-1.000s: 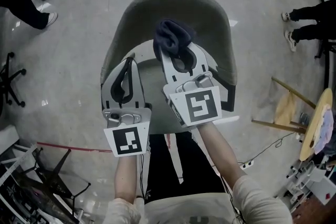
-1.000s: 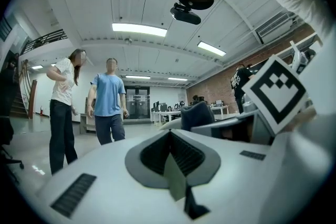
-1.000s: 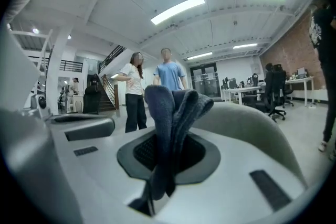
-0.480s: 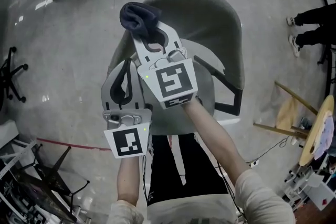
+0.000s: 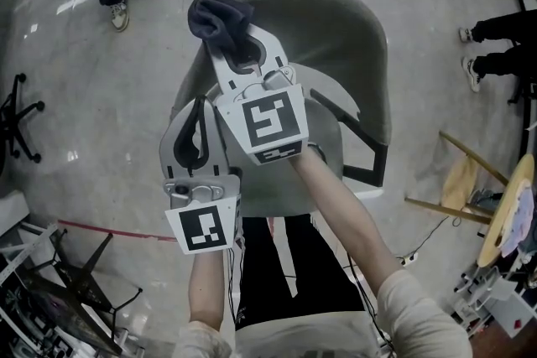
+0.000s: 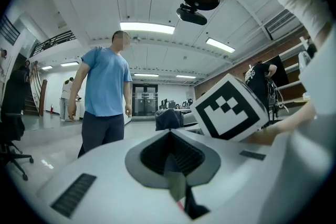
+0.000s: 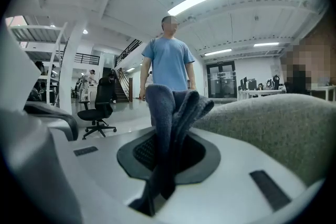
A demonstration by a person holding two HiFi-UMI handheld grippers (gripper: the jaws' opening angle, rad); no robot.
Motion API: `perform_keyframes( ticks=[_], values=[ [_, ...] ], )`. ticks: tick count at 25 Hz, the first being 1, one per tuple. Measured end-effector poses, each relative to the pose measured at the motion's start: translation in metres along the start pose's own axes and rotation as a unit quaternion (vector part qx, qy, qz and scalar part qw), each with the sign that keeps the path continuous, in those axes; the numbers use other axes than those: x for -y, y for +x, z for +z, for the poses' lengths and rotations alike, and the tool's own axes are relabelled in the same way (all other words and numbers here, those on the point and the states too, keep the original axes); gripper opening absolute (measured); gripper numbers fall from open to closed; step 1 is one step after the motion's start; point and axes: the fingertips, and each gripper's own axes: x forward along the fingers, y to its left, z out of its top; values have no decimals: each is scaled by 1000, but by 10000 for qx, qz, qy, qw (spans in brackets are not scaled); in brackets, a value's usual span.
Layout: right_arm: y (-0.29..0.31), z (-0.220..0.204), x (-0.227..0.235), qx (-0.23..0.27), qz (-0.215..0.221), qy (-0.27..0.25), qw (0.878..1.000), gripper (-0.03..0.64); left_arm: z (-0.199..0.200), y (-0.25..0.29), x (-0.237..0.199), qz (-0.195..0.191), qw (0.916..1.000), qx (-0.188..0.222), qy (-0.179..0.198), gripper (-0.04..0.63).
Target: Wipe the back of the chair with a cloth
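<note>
A grey-green chair (image 5: 336,8) with a curved back stands in front of me in the head view. My right gripper (image 5: 239,42) is shut on a dark blue cloth (image 5: 218,19), which bunches out past the jaws at the left end of the chair back. In the right gripper view the cloth (image 7: 173,113) stands up between the jaws, with the fuzzy chair back (image 7: 273,123) just to its right. My left gripper (image 5: 199,109) hovers lower, beside the chair's left edge, shut with nothing in it. The left gripper view shows the cloth (image 6: 168,119) ahead.
A person in a blue shirt (image 7: 168,65) stands beyond the chair, their shoe (image 5: 117,12) at top left. Another person's feet (image 5: 466,54) are at the right. A wooden stool (image 5: 461,172), an office chair base (image 5: 17,130) and clutter (image 5: 59,298) ring the floor.
My right gripper has carried the cloth from the middle of the chair back to its left end. The left gripper has stayed put. The person at top left has walked.
</note>
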Motion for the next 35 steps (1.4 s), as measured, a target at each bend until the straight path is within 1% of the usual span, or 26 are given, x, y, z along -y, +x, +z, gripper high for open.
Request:
perform_keyframes(
  ticks=[6,9,12,16,19,23,26,32,35],
  values=[
    [-9,7,16,30,-186,58,9998,58,3,2,8,-62,10000,-4,31,12],
    [-18,8,31,36,-377,114,9992,58,2,3,13,-106,9999,-29,40,12],
    [-30,5,57,6,-813,203,9965,58,-1,5,14,-170,9998,-49,55,12],
    [-59,-7,106,-133,-1542,229,9877,58,-3,8,18,-245,9996,-83,57,12],
    [-78,-17,128,-175,-1791,499,9824,58,-3,11,23,-294,9995,-93,56,12],
    [-106,-23,150,-169,-2189,730,9729,58,-3,14,32,-419,9990,-97,69,12],
    [-122,-23,161,-154,-2374,737,9685,58,-4,15,39,-520,9986,-108,75,12],
    [-142,-21,172,-142,-2547,817,9635,58,-9,18,52,-676,9976,-149,58,12],
    [-149,-19,177,-160,-2617,674,9627,58,-9,20,57,-712,9973,-152,58,12]
  ],
)
